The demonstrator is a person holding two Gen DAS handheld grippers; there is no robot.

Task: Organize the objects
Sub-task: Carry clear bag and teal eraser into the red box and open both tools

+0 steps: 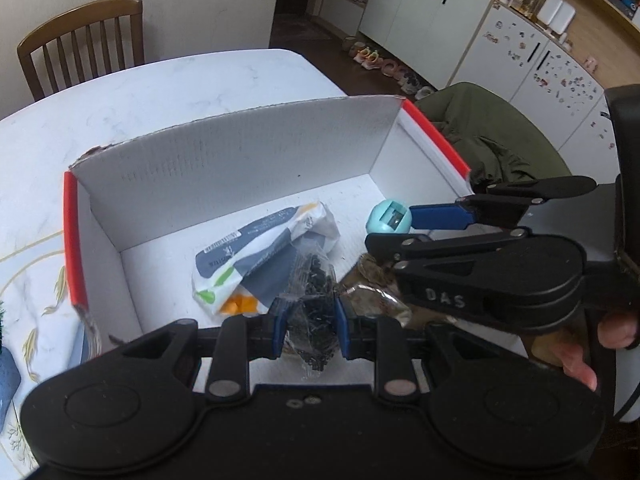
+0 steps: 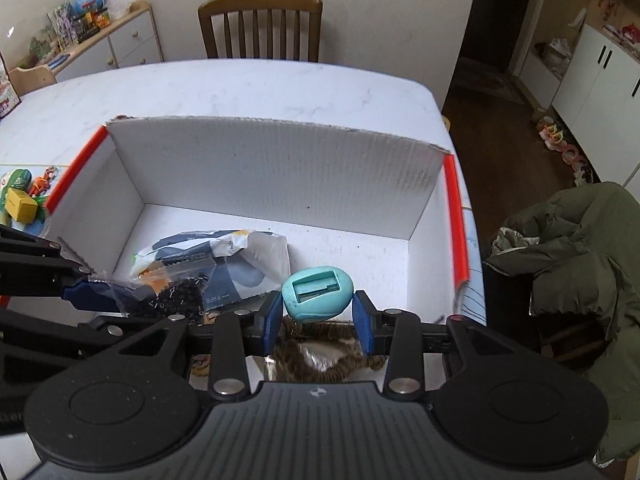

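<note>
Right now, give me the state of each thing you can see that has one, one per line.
Cardboard box: open, upright.
Paper packet: lying crumpled in the box.
Clear bag of black bits: pinched in the left gripper.
Teal egg-shaped object: gripped by the right gripper.

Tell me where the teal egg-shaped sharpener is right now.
The teal sharpener is pinched in the right claw, held over the near right part of the white cardboard box, right of the bag of black beads.

Wooden chair (image 2: 260, 26) (slatted) — green jacket (image 2: 576, 252) nearby.
</note>
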